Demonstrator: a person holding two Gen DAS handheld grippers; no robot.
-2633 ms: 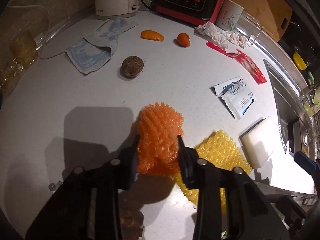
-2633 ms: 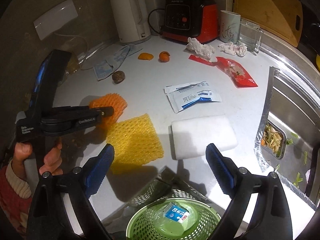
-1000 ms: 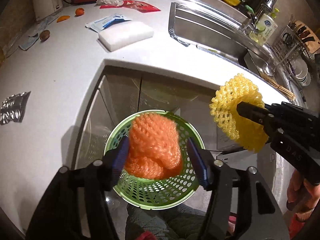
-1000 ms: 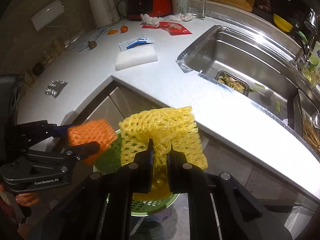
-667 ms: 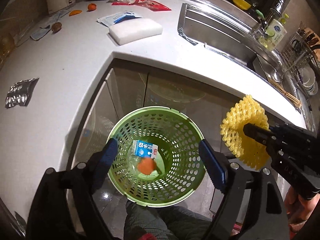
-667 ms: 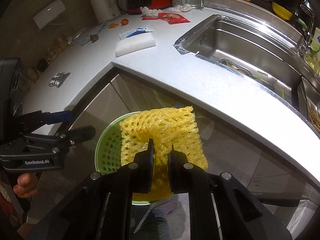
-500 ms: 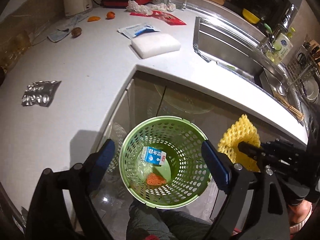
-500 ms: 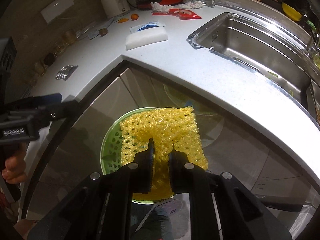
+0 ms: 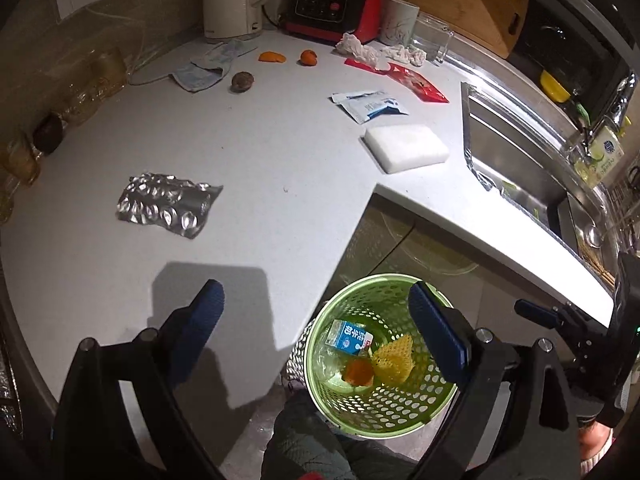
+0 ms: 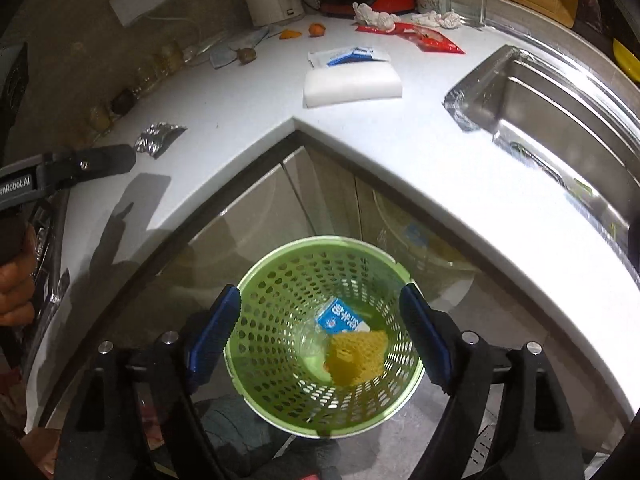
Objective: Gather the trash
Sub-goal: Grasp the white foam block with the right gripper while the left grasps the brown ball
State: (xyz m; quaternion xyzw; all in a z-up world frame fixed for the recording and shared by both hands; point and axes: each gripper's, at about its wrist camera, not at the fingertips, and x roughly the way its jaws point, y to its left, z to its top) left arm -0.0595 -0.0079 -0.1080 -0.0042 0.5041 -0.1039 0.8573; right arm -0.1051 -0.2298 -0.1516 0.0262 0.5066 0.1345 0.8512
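Note:
A green perforated basket (image 9: 400, 280) stands on the floor below the counter's inner corner. In it lie a yellow foam net (image 9: 394, 360), an orange foam net (image 9: 359, 372) and a small blue-and-white carton (image 9: 348, 334). My left gripper (image 9: 316, 304) hangs over the counter edge with its jaws opening and nothing between them. My right gripper (image 10: 320, 300) is right above the basket (image 10: 320, 240), jaws opening, pads clear of the yellow net (image 10: 360, 356) lying far below beside the carton (image 10: 340, 314).
On the white counter lie a crumpled foil wrapper (image 9: 168, 204), a white foam block (image 9: 406, 148), a blue-white sachet (image 9: 370, 106), a red wrapper (image 9: 412, 82), tissues (image 9: 358, 50), orange peels (image 9: 272, 57), a face mask (image 9: 208, 68). The sink (image 9: 520, 152) is at right.
The left gripper let the orange net fall into the basket, then swung left over the counter. The right gripper opened, and the yellow net fell into the basket.

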